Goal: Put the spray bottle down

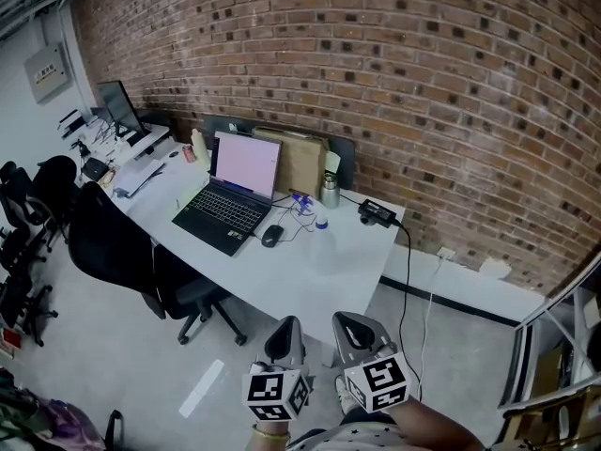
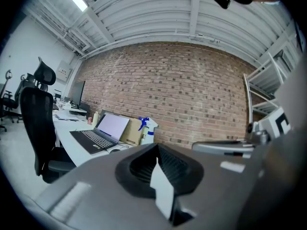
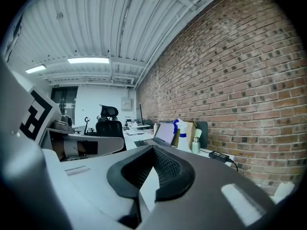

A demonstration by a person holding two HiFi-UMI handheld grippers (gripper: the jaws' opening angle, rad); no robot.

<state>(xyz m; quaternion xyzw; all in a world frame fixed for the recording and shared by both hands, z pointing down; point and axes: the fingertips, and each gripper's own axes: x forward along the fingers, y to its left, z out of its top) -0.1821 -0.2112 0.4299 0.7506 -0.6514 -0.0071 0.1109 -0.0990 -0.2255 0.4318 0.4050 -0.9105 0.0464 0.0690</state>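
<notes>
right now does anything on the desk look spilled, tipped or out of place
Nothing stands out. The spray bottle stands upright on the desk beside the laptop, with no spill visible. The left gripper and right gripper are both shut and empty.

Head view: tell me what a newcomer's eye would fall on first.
A red-brown brick wall fills the top and right. In front of it, a long white desk carries an open black laptop with a bright pale screen. At the bottom edge, the grey left gripper and right gripper with black-and-white marker cubes sit side by side, shut and empty.
</notes>
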